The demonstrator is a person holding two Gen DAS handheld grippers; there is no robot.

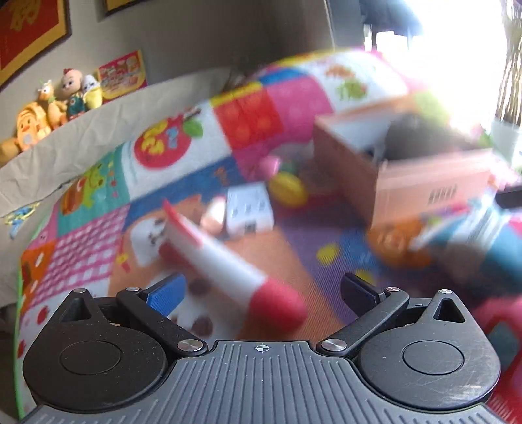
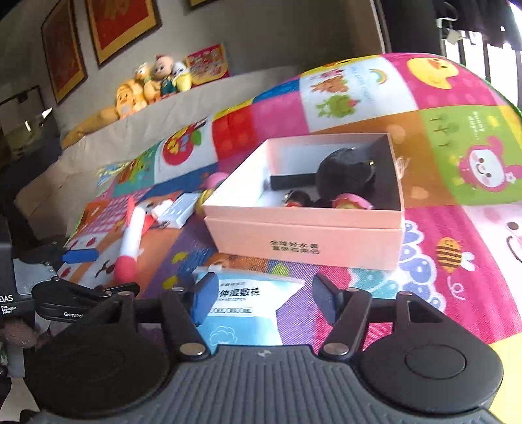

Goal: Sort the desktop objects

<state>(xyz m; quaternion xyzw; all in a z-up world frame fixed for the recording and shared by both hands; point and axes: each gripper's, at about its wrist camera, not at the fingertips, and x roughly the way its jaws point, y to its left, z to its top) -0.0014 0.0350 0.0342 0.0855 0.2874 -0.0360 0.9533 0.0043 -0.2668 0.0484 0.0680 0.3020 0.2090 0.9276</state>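
Note:
A white and red rocket toy (image 1: 225, 261) lies on the colourful play mat, its red nose just beyond my open left gripper (image 1: 261, 295); it also shows in the right wrist view (image 2: 130, 241). A pink open box (image 2: 306, 208) holds a black object (image 2: 345, 173) and small toys (image 2: 352, 200); the left wrist view shows the box (image 1: 421, 182) blurred. My right gripper (image 2: 264, 303) is open and empty above a blue and white packet (image 2: 248, 313). A white box (image 1: 249, 208), a yellow toy (image 1: 288, 189) and a pink toy (image 1: 269, 164) lie behind the rocket.
Plush toys (image 2: 146, 88) sit on the grey sofa back (image 2: 98, 146). Framed pictures (image 2: 120, 26) hang on the wall. Bright window glare (image 1: 463, 49) washes out the far right of the left wrist view. A red object (image 1: 502, 329) lies at the right edge.

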